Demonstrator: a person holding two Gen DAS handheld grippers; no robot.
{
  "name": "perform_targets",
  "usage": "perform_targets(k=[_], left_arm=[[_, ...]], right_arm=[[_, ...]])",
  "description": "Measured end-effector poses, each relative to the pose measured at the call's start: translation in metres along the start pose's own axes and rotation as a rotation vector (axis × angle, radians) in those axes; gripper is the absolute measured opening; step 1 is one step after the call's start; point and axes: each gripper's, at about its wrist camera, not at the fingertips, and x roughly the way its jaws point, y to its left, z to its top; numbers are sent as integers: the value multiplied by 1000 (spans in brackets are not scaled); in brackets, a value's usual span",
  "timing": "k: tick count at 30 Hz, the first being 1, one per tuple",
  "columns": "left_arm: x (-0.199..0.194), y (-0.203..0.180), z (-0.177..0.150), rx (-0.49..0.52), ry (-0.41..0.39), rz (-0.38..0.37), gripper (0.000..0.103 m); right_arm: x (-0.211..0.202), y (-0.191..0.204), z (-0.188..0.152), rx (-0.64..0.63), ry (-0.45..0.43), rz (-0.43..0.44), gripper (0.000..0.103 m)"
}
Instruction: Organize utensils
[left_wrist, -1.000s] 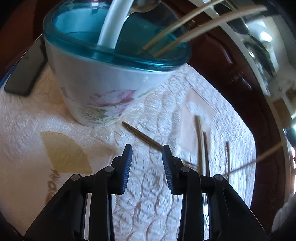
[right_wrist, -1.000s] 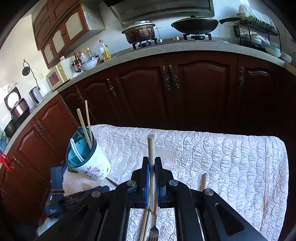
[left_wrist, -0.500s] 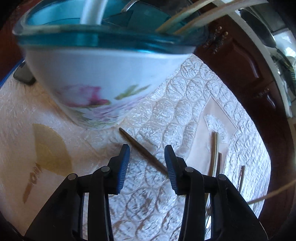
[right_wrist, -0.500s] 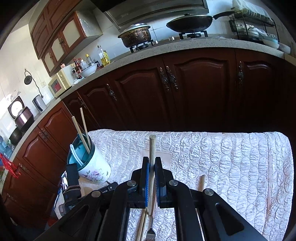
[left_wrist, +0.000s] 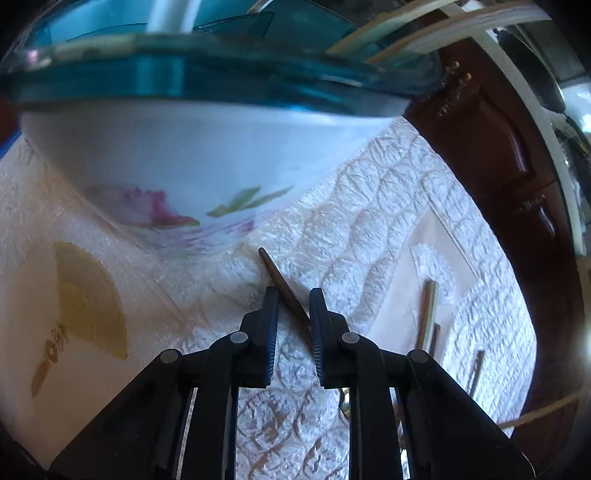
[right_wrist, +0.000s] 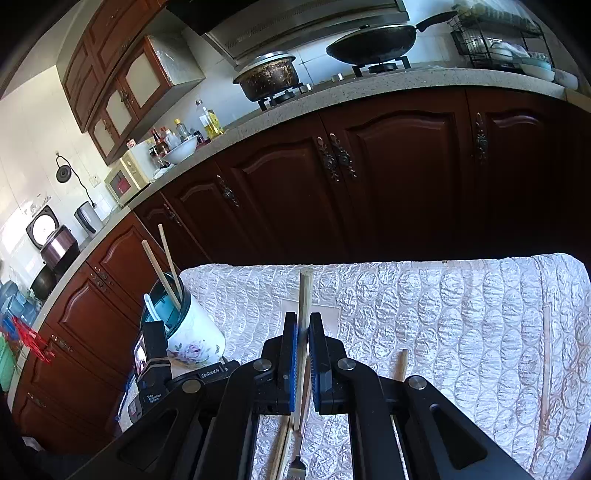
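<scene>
Chopsticks lie scattered on the quilted white tablecloth (right_wrist: 424, 314): a dark chopstick (left_wrist: 282, 282) slants between the spread fingers of the left gripper (left_wrist: 292, 295), its tip close to the foot of the holder (left_wrist: 177, 158), and neither pad visibly touches it. The holder, a white cup with a pink flower print and a teal rim, stands near the table's left edge and holds two pale chopsticks (right_wrist: 162, 266) and a white spoon (right_wrist: 152, 306). The right gripper (right_wrist: 303, 325) pinches a light wooden chopstick (right_wrist: 305, 295) upright between its blue pads, above the table's middle. Below it on the cloth lie a fork (right_wrist: 296, 467) and more pale sticks, with another chopstick (right_wrist: 400, 363) just to the right. On the left gripper's body, seen from the right wrist, a label reads "GenRobot.AI"; a second one is too small to read fully. Behind the table run dark wood cabinets (right_wrist: 388, 177) under a counter with a pot (right_wrist: 267, 75) and a wok (right_wrist: 373, 42).
</scene>
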Motion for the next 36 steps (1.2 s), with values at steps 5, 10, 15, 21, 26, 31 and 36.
perform_targets(k=[5,10,15,21,26,31,36], left_arm=[[-13,15,-6,38,70,-82,9],[-47,17,-22,176,66,-145,7],[-81,18,-33,252,20,-189,6],[-124,28,-20,311,-42,-235,6],[-162,35,-5,335,-107,-274,6],[-205,51,25,337,-170,-283,6],[-238,59,58,343,-234,-273,6]], right_arm=[[-9,10,0,-18,-8,-10,5],[-17,31,4,-52,-17,-15,5],[-18,59,8,-101,-32,-29,5],[-21,90,10,-152,-39,-21,5],[-28,115,21,-175,-67,26,5],[-30,136,36,-178,-94,90,5],[-30,167,54,-207,-125,140,5]])
